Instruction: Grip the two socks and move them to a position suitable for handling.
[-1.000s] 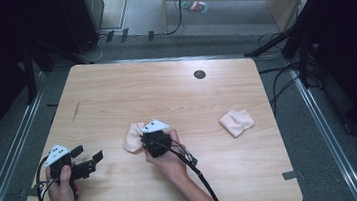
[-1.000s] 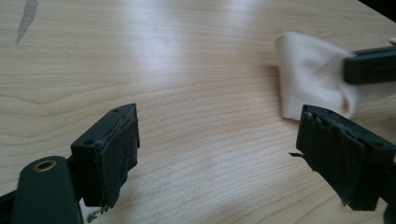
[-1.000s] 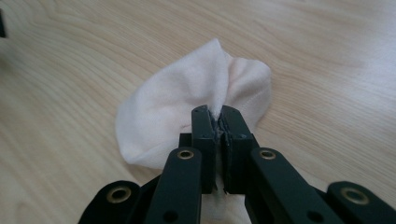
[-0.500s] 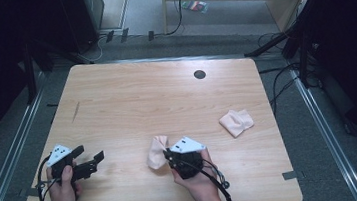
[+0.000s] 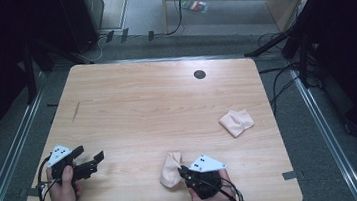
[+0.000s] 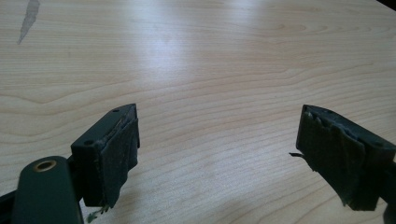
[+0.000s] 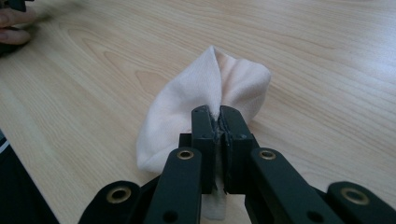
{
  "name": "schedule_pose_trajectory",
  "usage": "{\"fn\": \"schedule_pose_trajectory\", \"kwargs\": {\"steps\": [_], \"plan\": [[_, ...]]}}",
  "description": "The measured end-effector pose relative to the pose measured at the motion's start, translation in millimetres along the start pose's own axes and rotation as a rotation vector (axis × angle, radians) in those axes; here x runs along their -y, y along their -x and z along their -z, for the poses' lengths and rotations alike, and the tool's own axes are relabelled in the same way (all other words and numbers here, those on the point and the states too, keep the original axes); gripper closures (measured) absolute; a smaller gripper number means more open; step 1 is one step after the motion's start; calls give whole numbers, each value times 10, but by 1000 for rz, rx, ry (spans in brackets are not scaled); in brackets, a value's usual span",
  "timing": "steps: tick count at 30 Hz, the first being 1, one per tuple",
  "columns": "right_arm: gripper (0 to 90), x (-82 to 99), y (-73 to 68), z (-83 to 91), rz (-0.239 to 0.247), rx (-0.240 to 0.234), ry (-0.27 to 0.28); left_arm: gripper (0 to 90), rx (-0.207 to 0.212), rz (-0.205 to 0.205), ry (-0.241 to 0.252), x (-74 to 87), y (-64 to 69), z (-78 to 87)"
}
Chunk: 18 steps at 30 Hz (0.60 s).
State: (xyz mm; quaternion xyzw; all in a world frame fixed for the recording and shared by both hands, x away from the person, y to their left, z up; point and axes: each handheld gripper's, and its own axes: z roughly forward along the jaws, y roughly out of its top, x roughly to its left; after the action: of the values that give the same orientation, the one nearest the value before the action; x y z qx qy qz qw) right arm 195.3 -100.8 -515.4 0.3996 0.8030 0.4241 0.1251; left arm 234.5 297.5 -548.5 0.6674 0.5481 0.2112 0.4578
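A pale pink cloth [image 5: 170, 168] lay bunched at the lower middle of the high view, near the table's [image 5: 157, 107] front edge, with a fold of it pinched between the closed jaws of the right gripper [image 5: 183, 172]. At the lower left, the left gripper [image 5: 92, 160] rested over bare wood with its jaws wide apart and nothing between them. A second pink cloth [image 5: 236, 122] sat well apart at the right.

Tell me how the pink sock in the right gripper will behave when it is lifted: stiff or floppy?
Probably floppy: the sock bunches into soft folds where the right gripper pinches it. It looks light and thin, so it should hang limp. It seems unlikely to slip, since the jaws are shut tight on the fabric.
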Motion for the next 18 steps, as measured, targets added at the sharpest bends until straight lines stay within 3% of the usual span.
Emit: {"fn": "schedule_pose_trajectory", "kwargs": {"steps": [3, 4, 5, 6, 9, 10, 13, 15, 16, 18], "plan": [[833, 45, -22, -26, -9, -12, -15, 140, -1, 0, 0, 0, 1, 2], [733, 64, -18, -38, -18, -38, -9, 140, -3, -3, 1, 0, 4, 4], [596, 78, -8, -55, -21, -39, -5, 140, -5, -5, 3, -1, 10, 7], [518, 78, 12, -46, -43, -34, -4, 140, -11, -24, 4, -1, 35, 11], [505, 58, 55, 7, -62, -24, 15, 140, -18, -49, 6, -3, 70, 17], [507, 40, 111, 66, -70, 0, 39, 141, -17, -58, 7, -5, 91, 21], [532, 41, 164, 117, -85, 27, 46, 141, 20, -63, 17, -25, 186, 46], [571, 64, 213, 138, -90, 52, 39, 142, 40, -89, 19, -44, 297, 61], [588, 91, 236, 131, -93, 63, 28, 146, 67, -101, 20, -54, 414, 65], [599, 107, 242, 115, -96, 58, 20, 146, 91, -105, 13, -56, 485, 64]]}}
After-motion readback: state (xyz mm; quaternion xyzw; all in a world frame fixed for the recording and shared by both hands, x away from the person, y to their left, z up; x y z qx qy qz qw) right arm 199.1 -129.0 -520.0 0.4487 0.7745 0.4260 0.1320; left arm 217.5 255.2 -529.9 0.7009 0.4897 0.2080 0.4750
